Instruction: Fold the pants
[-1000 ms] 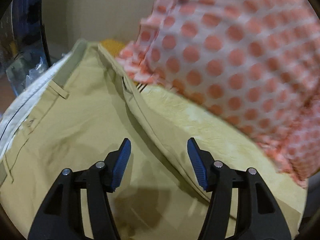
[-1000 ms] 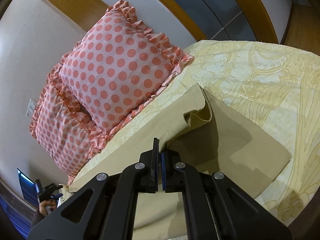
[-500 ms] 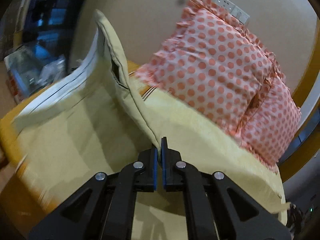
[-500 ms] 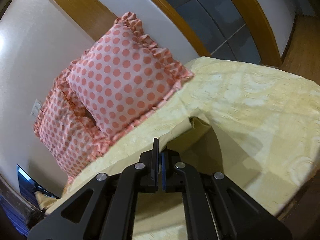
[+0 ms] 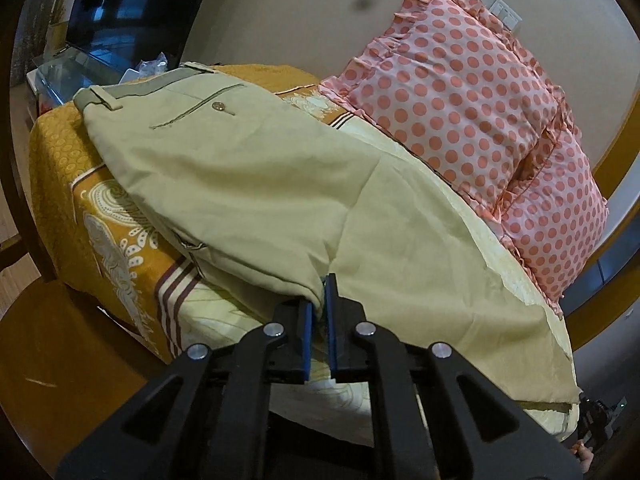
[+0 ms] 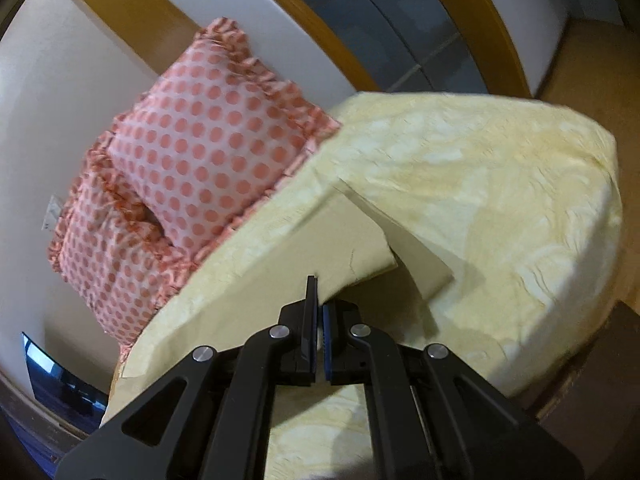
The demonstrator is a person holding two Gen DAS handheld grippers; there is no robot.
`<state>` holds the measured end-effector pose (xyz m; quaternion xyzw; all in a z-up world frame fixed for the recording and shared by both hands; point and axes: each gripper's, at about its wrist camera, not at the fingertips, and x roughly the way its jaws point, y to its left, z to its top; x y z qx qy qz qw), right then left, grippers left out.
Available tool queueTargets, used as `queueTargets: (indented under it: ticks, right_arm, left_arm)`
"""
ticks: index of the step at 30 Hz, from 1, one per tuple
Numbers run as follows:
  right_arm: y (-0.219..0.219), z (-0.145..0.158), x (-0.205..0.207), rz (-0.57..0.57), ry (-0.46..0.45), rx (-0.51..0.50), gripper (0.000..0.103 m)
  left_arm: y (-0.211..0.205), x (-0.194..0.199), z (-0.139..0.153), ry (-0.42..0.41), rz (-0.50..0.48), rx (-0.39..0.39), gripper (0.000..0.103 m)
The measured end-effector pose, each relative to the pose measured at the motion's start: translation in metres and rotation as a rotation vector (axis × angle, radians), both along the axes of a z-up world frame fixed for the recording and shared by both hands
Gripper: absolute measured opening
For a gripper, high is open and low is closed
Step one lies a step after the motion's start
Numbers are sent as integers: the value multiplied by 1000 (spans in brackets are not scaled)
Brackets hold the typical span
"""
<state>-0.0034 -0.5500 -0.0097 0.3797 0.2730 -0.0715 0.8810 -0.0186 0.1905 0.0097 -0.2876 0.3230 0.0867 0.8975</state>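
Setting: a bed (image 5: 120,264) covered by a pale yellow patterned spread, with an orange-patterned panel at one end. Two pink polka-dot pillows (image 5: 460,92) are stacked against the wall, just beside the far edge of the garment. A dark screen is seen beyond the bed end in the left wrist view.

Task item: khaki pants (image 5: 248,184) are laid lengthwise along the bed. The waistband, with belt loops and a buttoned back pocket, is seen at the orange end. Only one leg face is shown on top, so the pants are judged to be already doubled leg over leg; this is a judgement, as the lower layer is mostly hidden. The leg ends (image 6: 352,240) are seen in the right wrist view, where the upper layer is lifted off the lower one and a gap is open between them.

Grippers: the left gripper (image 5: 319,292) is closed to a narrow slit, with a fold of the pants' near edge pinched between the blue pads. The right gripper (image 6: 318,300) is likewise closed nearly flat, with the edge of the upper leg layer held near the hem.

Progress: the lengthwise fold is judged done. The crosswise folds, hem toward waistband, are not yet made. Some wrinkling across the seat and thigh is noted and is left to be smoothed.
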Motion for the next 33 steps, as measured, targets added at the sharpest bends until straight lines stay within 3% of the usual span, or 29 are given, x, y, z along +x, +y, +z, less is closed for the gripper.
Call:
queueTargets:
  ticks: [3, 4, 5, 6, 7, 9, 12, 14, 17, 18, 20, 22, 24, 29, 33]
  right_arm:
    - [4, -5, -5, -14, 64, -15, 6]
    - [3, -6, -9, -25, 70, -2, 19]
    - [0, -6, -14, -43, 69, 15, 44]
    - [-3, -5, -20, -71, 43, 22, 53]
    - [-5, -4, -22, -90, 29, 7, 56]
    - [-9, -7, -20, -113, 46, -14, 55]
    - [-7, -10, -15, -114, 24, -56, 55]
    - [-1, -13, -9, -88, 8, -82, 43]
    - [11, -16, -5, -61, -38, -132, 39]
    - [14, -15, -5, -59, -59, -161, 37]
    - [18, -14, 0, -29, -87, -187, 19]
    - [20, -17, 6, -4, -88, -200, 8]
    - [17, -16, 7, -6, -103, -179, 4]
    - [16, 23, -1, 1, -239, -169, 3]
    - [39, 63, 12, 98, -338, -151, 3]
  left_arm:
    - [-4, 0, 0, 2, -6, 20, 8]
    - [-5, -1, 0, -3, -12, 30, 10]
    - [-6, -5, 3, -15, -18, 48, 10]
    - [-7, -8, 5, -25, -17, 65, 15]
    - [-8, -12, 6, -33, -14, 80, 21]
    - [-9, -21, 10, -51, 1, 105, 31]
    - [-7, -36, 18, -82, 43, 132, 36]
    - [-5, -46, 26, -111, 86, 165, 39]
    - [-5, -56, 39, -166, 141, 227, 46]
    - [-6, -56, 44, -184, 147, 254, 52]
    - [-7, -51, 45, -186, 133, 274, 55]
    - [-7, -41, 42, -178, 110, 265, 55]
    - [-7, -28, 38, -171, 93, 249, 55]
    - [-5, -12, 31, -160, 87, 262, 58]
    - [-4, 0, 19, -121, 77, 256, 60]
